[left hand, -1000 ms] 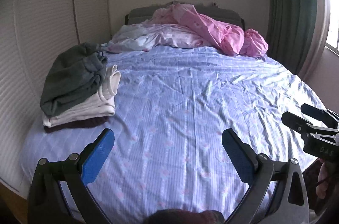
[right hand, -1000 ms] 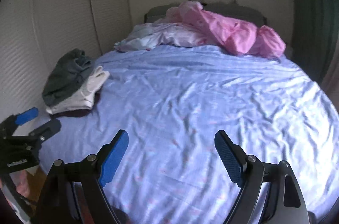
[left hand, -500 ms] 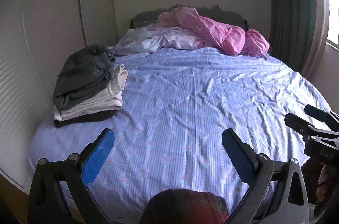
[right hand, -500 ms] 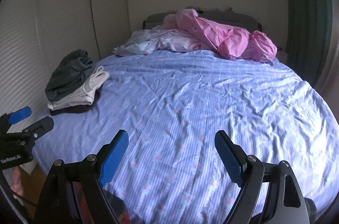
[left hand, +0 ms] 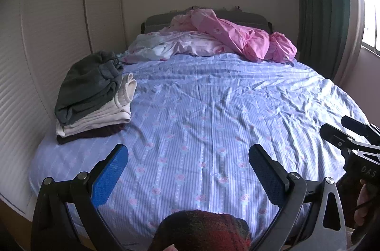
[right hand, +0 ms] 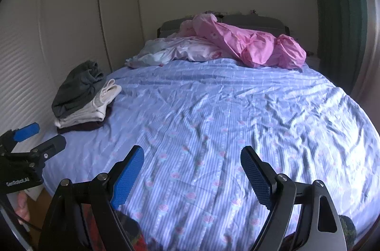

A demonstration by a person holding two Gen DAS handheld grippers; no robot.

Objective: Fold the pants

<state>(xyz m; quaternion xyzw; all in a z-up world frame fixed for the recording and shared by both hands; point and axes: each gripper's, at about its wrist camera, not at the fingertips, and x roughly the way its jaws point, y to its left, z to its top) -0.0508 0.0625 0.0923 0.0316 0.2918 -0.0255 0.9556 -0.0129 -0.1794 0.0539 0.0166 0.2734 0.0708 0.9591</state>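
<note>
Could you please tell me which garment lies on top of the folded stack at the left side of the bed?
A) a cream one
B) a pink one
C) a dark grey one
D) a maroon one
C: the dark grey garment sits crumpled on top of the folded stack, with a cream garment under it and a dark maroon layer at the bottom.

Dim daylight enters from the window (left hand: 370,13) at right; fisheye edges bend and darken.
</note>
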